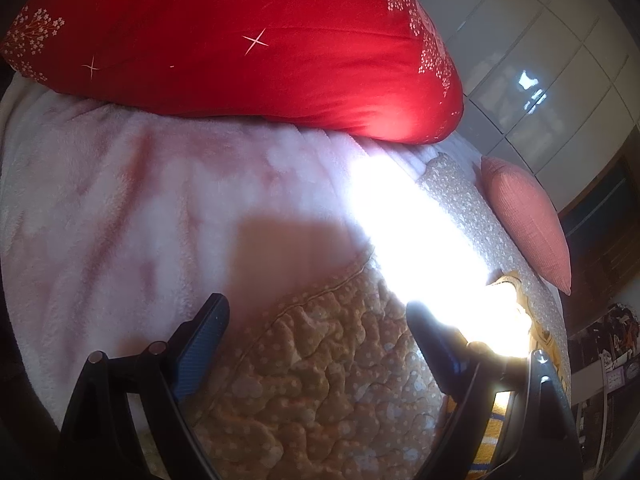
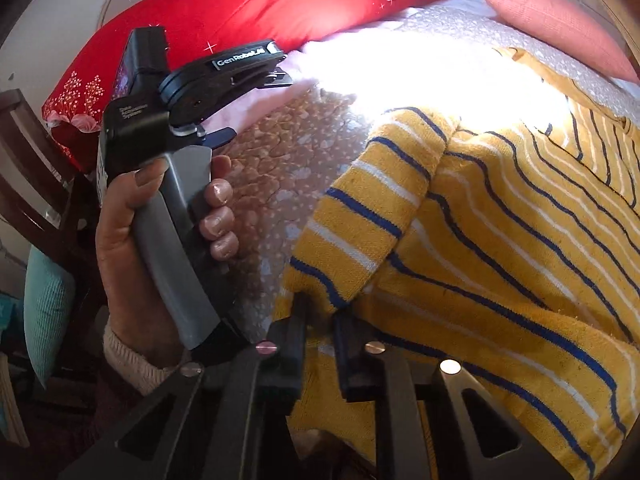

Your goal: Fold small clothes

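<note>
From my left tool [image 1: 316, 312], fingers spread apart over the tan dotted quilted bedspread [image 1: 328, 364], the yellow striped knit garment [image 1: 494, 420] peeks at lower right, while my right tool [image 2: 320, 320] is clamped on its folded edge [image 2: 352, 216].

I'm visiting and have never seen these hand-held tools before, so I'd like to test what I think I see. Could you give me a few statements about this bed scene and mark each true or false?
1. The right tool is shut on the yellow striped garment. True.
2. The left tool is gripping the garment as well. False: it is open, with nothing between its fingers, over the quilted bedspread.
3. The big pillow at the head of the bed is blue. False: it is red with white patterns.
4. A small pink cushion lies near the bed's edge. True.
5. A bright band of sunlight crosses the bed. True.
</note>
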Action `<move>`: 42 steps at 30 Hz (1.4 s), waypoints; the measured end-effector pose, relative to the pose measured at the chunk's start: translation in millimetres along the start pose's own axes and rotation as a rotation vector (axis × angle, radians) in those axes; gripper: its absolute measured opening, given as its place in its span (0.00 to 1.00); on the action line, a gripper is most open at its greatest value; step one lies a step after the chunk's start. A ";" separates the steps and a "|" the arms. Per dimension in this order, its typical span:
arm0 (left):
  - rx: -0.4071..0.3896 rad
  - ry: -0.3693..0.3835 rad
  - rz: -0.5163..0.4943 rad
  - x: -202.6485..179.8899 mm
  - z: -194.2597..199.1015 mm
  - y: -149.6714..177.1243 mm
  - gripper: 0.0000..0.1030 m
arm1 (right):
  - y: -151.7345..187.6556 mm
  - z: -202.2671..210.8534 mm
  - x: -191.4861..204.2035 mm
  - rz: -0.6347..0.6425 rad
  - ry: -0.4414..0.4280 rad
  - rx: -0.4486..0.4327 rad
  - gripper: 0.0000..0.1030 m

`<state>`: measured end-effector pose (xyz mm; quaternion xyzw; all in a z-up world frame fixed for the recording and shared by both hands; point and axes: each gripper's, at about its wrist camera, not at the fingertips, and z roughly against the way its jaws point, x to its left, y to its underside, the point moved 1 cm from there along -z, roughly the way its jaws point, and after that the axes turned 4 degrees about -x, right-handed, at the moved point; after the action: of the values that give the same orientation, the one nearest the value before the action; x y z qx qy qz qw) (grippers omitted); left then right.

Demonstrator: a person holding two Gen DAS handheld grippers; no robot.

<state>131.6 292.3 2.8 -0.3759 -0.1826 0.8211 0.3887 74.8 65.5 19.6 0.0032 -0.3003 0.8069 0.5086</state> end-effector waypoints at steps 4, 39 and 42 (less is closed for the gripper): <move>-0.003 0.027 -0.010 -3.8 1.7 1.5 0.87 | -46.6 47.8 10.2 0.127 0.060 -0.058 0.04; 0.079 0.215 -0.541 -167.4 0.5 103.5 0.89 | -81.8 153.9 -325.2 -0.367 0.378 -0.182 0.06; 0.146 0.214 -0.460 -154.7 -12.9 98.4 0.89 | -89.4 108.9 -346.9 -0.411 0.415 -0.072 0.06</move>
<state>156.3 110.4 9.6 -0.3802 -0.1613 0.6777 0.6085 283.0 -244.8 44.1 -0.1192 -0.2116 0.6593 0.7116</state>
